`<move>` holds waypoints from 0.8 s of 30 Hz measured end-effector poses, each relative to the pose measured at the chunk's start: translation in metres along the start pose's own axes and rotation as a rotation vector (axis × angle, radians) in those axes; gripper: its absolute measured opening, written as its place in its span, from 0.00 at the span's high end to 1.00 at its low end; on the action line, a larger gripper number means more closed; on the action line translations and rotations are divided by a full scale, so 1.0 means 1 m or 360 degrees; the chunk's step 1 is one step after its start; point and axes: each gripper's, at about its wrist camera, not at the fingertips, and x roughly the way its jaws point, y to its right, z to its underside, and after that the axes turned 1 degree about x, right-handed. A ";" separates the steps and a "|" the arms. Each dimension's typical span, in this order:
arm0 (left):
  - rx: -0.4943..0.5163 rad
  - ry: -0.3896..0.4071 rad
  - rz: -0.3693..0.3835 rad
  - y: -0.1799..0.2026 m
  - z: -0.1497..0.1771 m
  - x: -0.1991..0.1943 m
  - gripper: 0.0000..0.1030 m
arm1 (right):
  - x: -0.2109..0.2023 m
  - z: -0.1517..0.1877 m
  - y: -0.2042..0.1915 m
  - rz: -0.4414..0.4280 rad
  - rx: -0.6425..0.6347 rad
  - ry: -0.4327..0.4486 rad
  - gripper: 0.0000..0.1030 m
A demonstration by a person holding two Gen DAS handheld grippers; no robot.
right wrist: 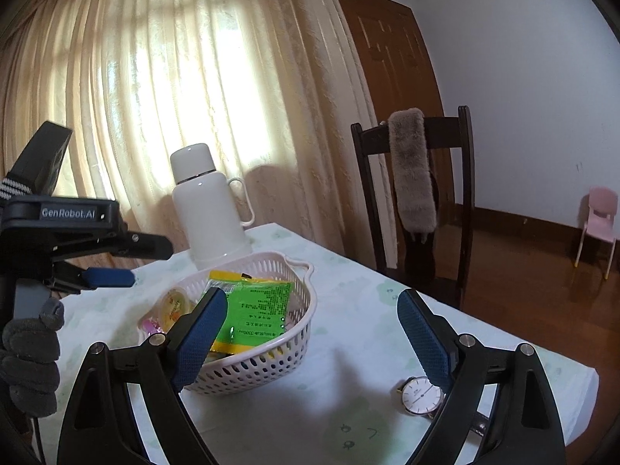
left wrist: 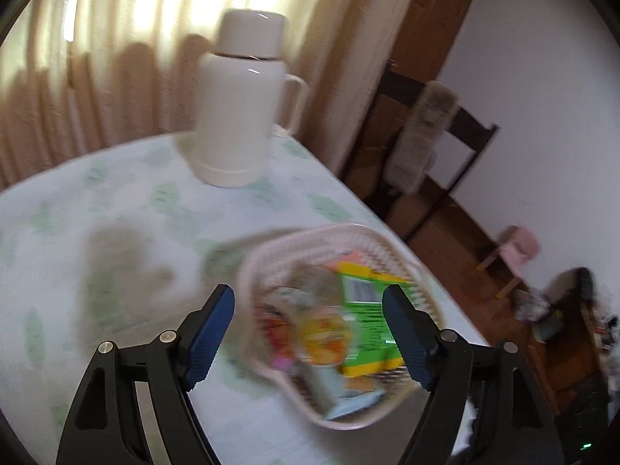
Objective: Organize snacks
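Note:
A pale pink perforated basket (right wrist: 267, 360) sits on the table and holds several snacks: a green and yellow packet (right wrist: 259, 310), a yellow jelly cup (right wrist: 176, 304) and small wrapped sweets. In the blurred left wrist view the basket (left wrist: 271, 248) lies below my left gripper (left wrist: 310, 302), which is open and empty above it. My right gripper (right wrist: 312, 306) is open and empty, hovering just right of the basket. The left gripper (right wrist: 112, 277) also shows at the left edge of the right wrist view, held by a gloved hand.
A white thermos flask (right wrist: 209, 209) stands behind the basket near the curtain. A wristwatch (right wrist: 420, 395) lies on the tablecloth near the right front corner. A dark wooden chair (right wrist: 418, 201) with a fur cover stands beyond the table's right edge.

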 end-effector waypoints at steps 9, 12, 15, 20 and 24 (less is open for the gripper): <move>0.0226 0.0274 -0.0520 0.000 0.029 -0.035 0.09 | 0.005 0.003 -0.008 -0.0132 -0.0047 -0.0074 0.06; 0.0297 0.0325 -0.0611 0.002 0.041 -0.043 0.05 | 0.009 0.005 -0.016 -0.0207 -0.0101 -0.0161 0.06; 0.0290 0.0320 -0.0643 -0.003 0.047 -0.045 0.04 | 0.012 0.005 -0.030 -0.0231 -0.0220 -0.0256 0.05; 0.0280 0.0350 -0.0742 -0.010 0.047 -0.050 0.03 | 0.004 0.000 -0.040 -0.0193 -0.0358 -0.0302 0.05; 0.0318 0.0387 -0.0838 -0.008 0.047 -0.054 0.01 | -0.002 -0.008 -0.039 -0.0177 -0.0381 -0.0303 0.04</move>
